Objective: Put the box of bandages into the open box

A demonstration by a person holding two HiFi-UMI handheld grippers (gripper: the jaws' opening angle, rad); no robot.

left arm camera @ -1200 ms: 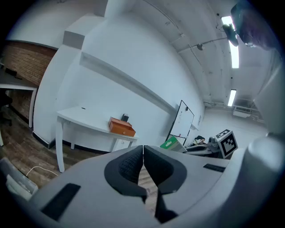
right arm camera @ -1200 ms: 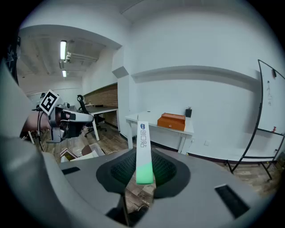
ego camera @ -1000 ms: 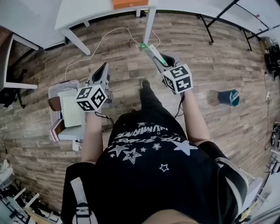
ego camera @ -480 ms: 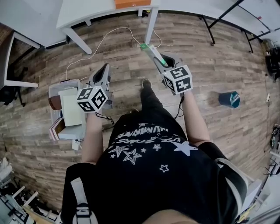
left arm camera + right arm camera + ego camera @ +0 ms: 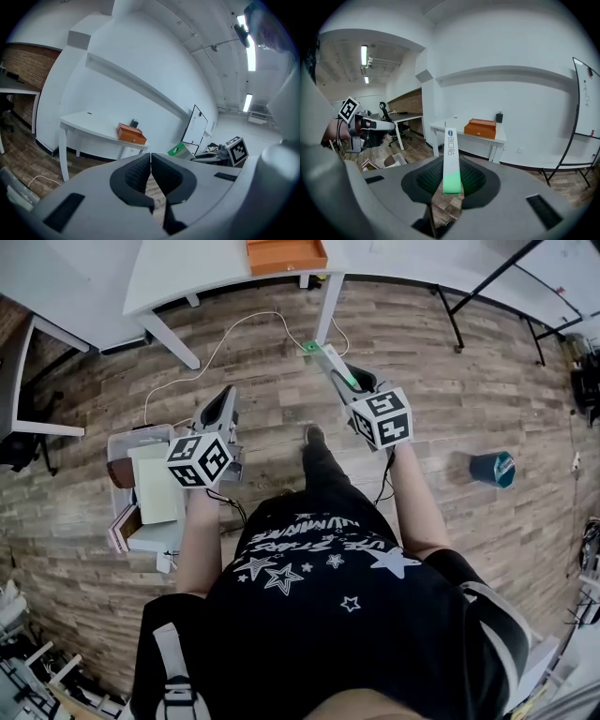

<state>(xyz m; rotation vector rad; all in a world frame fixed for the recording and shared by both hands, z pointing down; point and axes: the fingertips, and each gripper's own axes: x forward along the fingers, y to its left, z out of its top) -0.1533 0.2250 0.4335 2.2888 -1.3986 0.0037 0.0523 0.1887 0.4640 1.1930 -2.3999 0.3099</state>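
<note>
Green-white bandage box point(image 5: 451, 161): clamped at its lower end, sticking out forward over the wood floor point(image 5: 469, 362).
Right gripper point(image 5: 451, 178): jaws closed on the bandage box.
Left gripper point(image 5: 150, 171): jaws pressed together, empty.
Orange open box point(image 5: 480, 128): on white table point(image 5: 187, 268), well ahead.

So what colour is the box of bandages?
The box of bandages is white and green; the right gripper view shows it best.
</note>
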